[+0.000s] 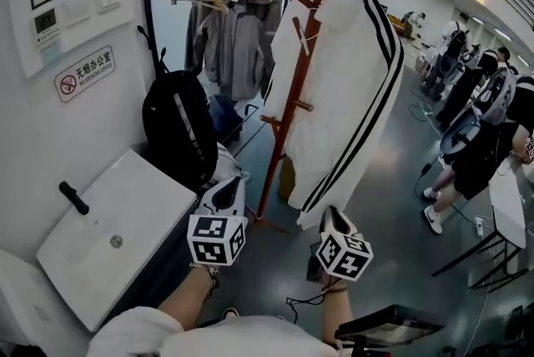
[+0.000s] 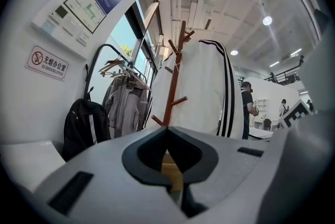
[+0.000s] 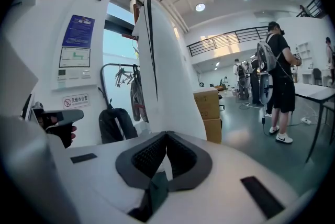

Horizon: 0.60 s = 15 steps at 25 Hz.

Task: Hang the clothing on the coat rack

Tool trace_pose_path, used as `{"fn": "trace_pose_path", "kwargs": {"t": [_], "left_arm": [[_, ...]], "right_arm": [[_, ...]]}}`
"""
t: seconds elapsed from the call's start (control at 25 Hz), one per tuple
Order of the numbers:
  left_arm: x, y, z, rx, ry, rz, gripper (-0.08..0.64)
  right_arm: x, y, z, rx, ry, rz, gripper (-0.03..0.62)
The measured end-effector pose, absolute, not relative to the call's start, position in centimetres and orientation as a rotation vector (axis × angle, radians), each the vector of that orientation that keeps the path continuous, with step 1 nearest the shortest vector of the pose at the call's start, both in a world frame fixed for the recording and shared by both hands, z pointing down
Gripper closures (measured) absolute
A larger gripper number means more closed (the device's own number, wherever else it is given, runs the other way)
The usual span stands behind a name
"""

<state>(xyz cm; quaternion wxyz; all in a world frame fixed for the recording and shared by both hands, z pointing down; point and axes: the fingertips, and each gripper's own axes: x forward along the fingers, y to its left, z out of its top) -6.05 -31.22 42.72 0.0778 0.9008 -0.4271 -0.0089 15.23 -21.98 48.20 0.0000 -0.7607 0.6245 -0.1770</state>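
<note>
Black pads meet tip to tip on the left gripper (image 2: 166,127) and on the right gripper (image 3: 166,134), with nothing between them. White clothing (image 1: 342,88) with black stripes hangs on the red-brown coat rack (image 1: 284,130), apart from both grippers. The left gripper view shows the rack's forked top, which the head view cuts off. Only the head view shows both forearms (image 1: 190,297) reaching forward, side by side.
</note>
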Motion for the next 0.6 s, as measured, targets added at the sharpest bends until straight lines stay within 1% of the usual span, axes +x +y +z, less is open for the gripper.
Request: {"fn": "trace_pose_path", "kwargs": {"t": [0.28, 0.6], "left_arm": [[-5.3, -31.1, 45.4, 2.635, -1.226, -0.018, 0.552], [-3.9, -30.4, 45.1, 2.626, -1.265, -0.018, 0.552]], "right_arm": [[16.2, -20.6, 48.9, -2.433, 1.941, -0.586, 0.569], [17.0, -21.4, 47.9, -2.433, 2.035, -0.499, 0.569]]}}
